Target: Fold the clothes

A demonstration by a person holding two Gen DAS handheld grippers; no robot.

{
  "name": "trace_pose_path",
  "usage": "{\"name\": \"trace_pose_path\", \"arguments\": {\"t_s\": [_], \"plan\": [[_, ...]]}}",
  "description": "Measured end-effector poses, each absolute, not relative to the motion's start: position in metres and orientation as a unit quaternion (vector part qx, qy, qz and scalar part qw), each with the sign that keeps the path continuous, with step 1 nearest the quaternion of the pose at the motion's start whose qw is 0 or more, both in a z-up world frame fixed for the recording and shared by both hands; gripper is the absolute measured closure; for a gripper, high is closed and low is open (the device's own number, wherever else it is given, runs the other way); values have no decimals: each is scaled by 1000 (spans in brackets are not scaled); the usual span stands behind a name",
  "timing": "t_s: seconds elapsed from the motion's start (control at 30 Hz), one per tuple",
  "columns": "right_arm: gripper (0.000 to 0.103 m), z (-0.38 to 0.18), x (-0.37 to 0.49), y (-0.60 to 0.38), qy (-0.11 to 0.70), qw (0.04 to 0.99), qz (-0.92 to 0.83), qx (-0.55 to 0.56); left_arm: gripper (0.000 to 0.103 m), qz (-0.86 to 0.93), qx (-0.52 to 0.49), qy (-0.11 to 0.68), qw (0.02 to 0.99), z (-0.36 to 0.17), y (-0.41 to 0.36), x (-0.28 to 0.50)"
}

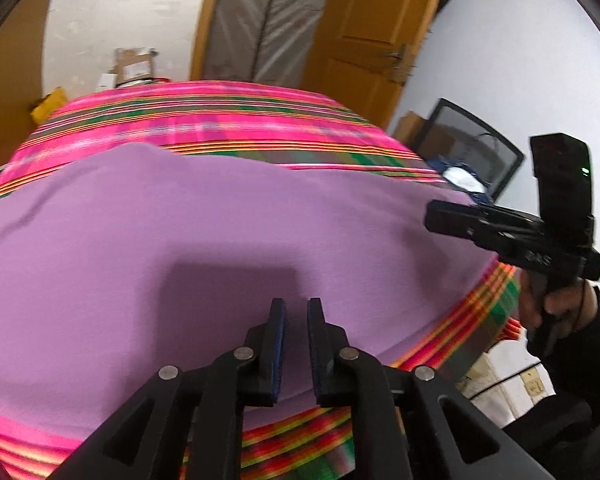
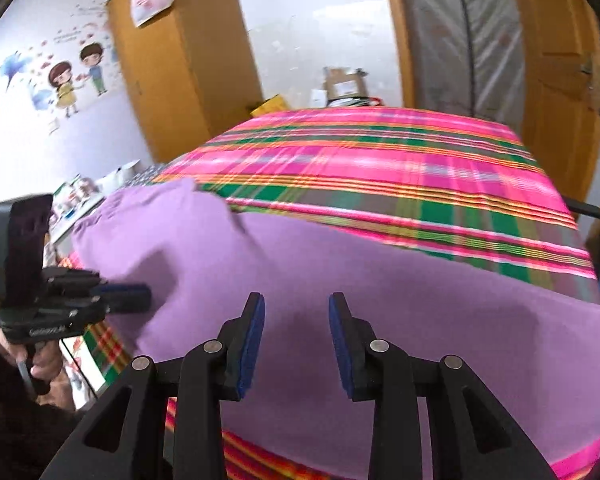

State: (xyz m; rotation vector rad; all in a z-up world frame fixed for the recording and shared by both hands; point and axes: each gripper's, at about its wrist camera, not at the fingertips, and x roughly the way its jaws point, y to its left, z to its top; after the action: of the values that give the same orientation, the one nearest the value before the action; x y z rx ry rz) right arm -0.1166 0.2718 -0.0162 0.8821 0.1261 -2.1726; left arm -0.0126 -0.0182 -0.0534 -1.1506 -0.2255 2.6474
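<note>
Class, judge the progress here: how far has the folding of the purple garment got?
Done: the purple garment lies spread on the plaid cloth, one side looking turned in. In hand: nothing; left gripper and right gripper are open above it. Left: further folds.

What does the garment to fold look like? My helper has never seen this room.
Find the bed under the pink, green and orange plaid cover. Spread flat over its near half lies the purple garment. It is the only plain, single-coloured cloth there, without stripes.
</note>
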Motion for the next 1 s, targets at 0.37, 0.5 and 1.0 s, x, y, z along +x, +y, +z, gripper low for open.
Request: {"name": "trace_pose_path", "arguments": {"t_s": [0.37,0.5,1.0], "plan": [[68,-20,-93,231,74,432,-831,343,84,921,-382,-62,53,-55,-53,9],[68,-18,-83,216,93,451,-822,336,84,924,-375,-74,27,-56,-78,24],[66,-25,-34,154,209,530,-764,302,78,923,-351,-154,-23,-60,-134,68]]}}
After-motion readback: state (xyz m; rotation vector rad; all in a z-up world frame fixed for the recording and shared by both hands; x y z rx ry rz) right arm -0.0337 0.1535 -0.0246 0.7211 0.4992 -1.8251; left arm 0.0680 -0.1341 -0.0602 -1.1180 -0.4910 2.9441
